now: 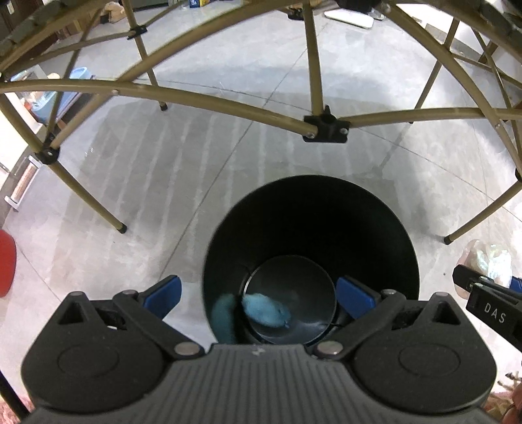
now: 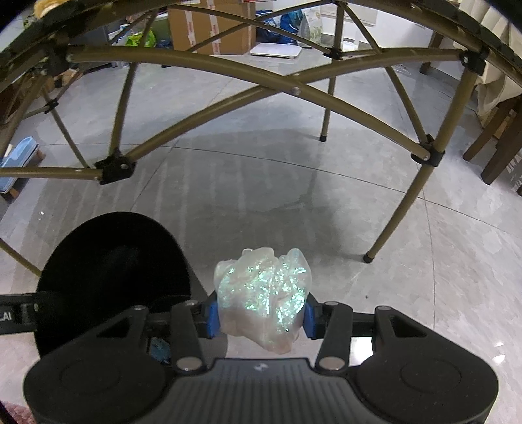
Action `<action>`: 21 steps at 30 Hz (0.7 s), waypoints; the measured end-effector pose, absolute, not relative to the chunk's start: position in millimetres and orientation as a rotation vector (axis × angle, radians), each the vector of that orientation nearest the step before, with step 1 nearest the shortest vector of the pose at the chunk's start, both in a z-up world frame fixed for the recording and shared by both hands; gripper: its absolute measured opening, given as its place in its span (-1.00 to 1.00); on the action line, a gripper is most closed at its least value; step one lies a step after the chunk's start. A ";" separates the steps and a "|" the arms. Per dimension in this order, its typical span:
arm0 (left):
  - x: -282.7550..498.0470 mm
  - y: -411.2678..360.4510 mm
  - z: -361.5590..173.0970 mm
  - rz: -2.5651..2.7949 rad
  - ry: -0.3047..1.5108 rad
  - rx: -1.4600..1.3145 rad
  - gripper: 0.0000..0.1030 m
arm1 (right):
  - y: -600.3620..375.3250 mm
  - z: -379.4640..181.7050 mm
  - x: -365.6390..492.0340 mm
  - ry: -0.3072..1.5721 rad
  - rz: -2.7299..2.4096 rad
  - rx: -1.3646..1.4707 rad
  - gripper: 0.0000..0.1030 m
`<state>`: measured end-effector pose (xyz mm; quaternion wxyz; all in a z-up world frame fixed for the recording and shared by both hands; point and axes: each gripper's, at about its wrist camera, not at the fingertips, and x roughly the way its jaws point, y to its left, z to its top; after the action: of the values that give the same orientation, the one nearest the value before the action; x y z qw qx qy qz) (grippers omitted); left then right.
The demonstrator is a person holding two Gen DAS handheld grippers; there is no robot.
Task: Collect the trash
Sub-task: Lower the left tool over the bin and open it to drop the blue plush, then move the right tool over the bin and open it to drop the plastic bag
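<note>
A black round trash bin (image 1: 375, 234) stands on the grey tiled floor, straight below my left gripper (image 1: 257, 295). That gripper hangs open over the bin's mouth with nothing between its blue pads. A crumpled blue wad (image 1: 266, 311) lies on the bin's bottom. My right gripper (image 2: 262, 314) is shut on a crumpled ball of clear glittery plastic (image 2: 264, 293), held above the floor just right of the bin (image 2: 111, 261). In the left wrist view the right gripper's finger (image 1: 483, 293) and the plastic ball (image 1: 489, 264) show at the right edge.
A folding table's tan metal frame (image 1: 228, 104) arches over both views, with legs (image 2: 394, 221) standing on the floor around the bin. A dark wooden chair (image 2: 496, 146) is at the right. Cardboard boxes (image 2: 212, 26) and a white scale (image 2: 277, 50) sit further back.
</note>
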<state>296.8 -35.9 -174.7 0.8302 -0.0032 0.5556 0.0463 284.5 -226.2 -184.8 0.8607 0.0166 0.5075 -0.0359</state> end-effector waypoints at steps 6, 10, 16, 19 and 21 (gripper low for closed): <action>289.3 -23.5 -167.9 0.112 1.161 0.003 1.00 | -211.2 -178.5 283.4 1.055 -0.030 0.029 -0.11; 283.9 -10.1 -165.6 0.131 1.158 -0.006 1.00 | -199.5 -177.3 284.6 1.057 -0.004 0.019 -0.11; 275.5 12.3 -160.7 0.160 1.157 -0.027 1.00 | -180.4 -176.3 286.2 1.062 0.032 -0.001 -0.11; 271.8 22.1 -159.3 0.176 1.157 -0.034 1.00 | -168.9 -175.9 285.8 1.065 0.053 -0.009 -0.11; 269.7 27.5 -157.9 0.188 1.153 -0.035 1.00 | -161.7 -175.8 285.5 1.068 0.072 -0.016 -0.11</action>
<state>269.7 27.5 -157.9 0.8342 -0.0165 0.5441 0.0888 285.5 -161.7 -175.8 0.8602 -0.0077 0.5088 0.0342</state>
